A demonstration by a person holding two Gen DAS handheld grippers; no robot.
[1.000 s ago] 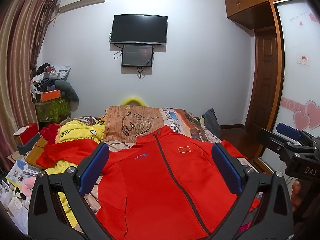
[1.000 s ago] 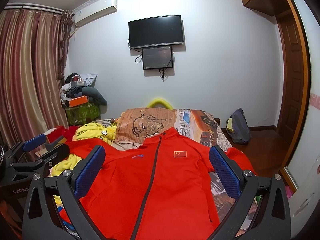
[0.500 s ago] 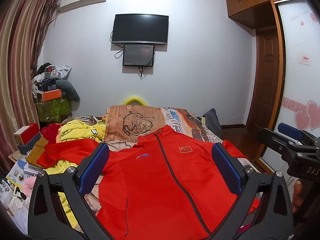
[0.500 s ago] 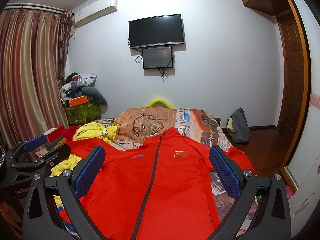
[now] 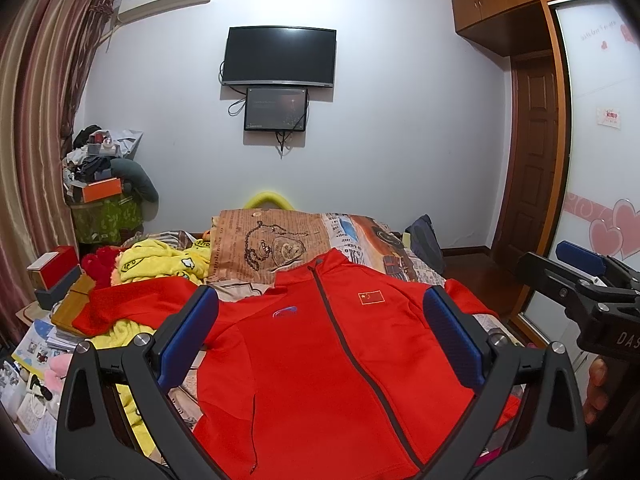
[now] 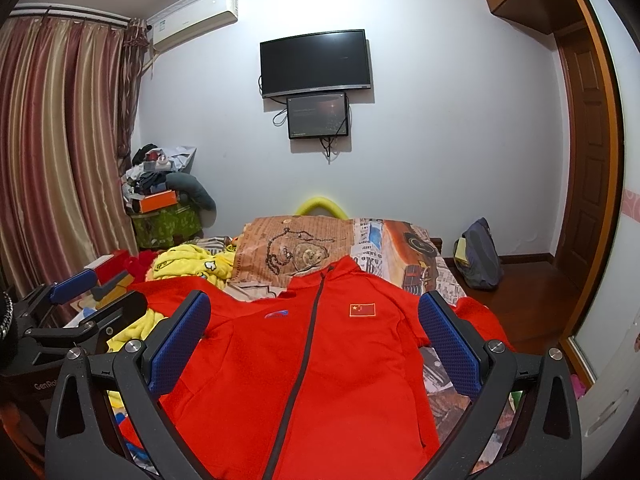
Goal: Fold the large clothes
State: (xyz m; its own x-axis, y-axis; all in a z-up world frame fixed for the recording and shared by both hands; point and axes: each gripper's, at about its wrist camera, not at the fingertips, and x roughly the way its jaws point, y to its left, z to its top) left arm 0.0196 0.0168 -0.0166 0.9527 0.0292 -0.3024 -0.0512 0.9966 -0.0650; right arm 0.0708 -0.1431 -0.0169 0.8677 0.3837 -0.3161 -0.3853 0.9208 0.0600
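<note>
A red zip-up jacket (image 5: 320,360) with a small flag patch lies front up and spread flat on the bed, collar toward the far wall; it also shows in the right wrist view (image 6: 320,364). Its left sleeve stretches out over the yellow cloth. My left gripper (image 5: 320,320) is open and empty, held above the jacket's chest. My right gripper (image 6: 314,316) is open and empty, also above the jacket. Each gripper shows at the edge of the other's view: the right one (image 5: 580,268), the left one (image 6: 80,292).
The bed has a newspaper-print cover (image 5: 360,236) and a brown pillow (image 5: 264,240). Yellow clothes (image 5: 160,260) and boxes and books (image 5: 52,276) lie to the left. A backpack (image 6: 478,256) sits on the floor at right, near a wardrobe (image 5: 592,160).
</note>
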